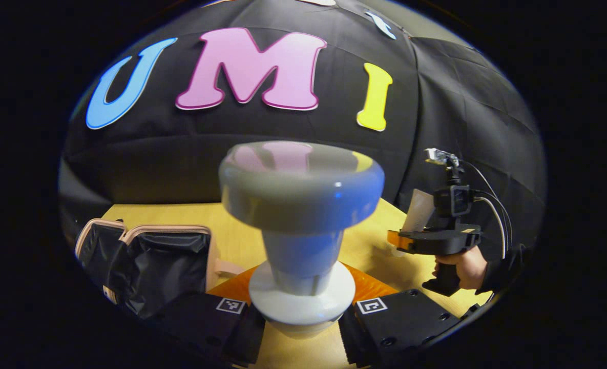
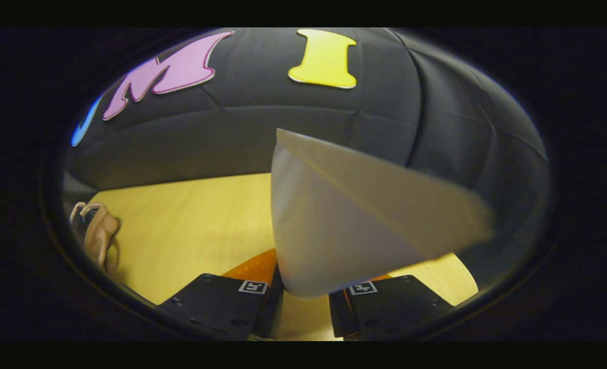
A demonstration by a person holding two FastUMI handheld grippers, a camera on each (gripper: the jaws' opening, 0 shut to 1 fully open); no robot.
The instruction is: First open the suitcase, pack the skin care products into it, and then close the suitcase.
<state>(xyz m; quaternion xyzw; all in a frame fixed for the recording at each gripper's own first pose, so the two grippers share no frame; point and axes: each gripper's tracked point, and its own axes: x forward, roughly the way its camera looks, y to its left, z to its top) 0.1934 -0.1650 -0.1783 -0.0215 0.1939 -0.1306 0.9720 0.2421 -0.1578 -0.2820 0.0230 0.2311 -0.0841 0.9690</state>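
gripping grey jar [image 1: 301, 205] in left tool [image 1: 301, 318] | right tool [image 2: 306, 297] clamping white tube [image 2: 354, 220]

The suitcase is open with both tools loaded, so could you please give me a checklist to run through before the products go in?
1. Suitcase lid open, dark lining exposed: ok.
2. Left tool shut on the grey bottle, held at its base: ok.
3. Right tool shut on the white tube, held at its narrow end: ok.
4. Space free inside the suitcase: cannot tell.
5. Wooden table between tools and suitcase unobstructed: ok.
6. Bottle cap secure: cannot tell.
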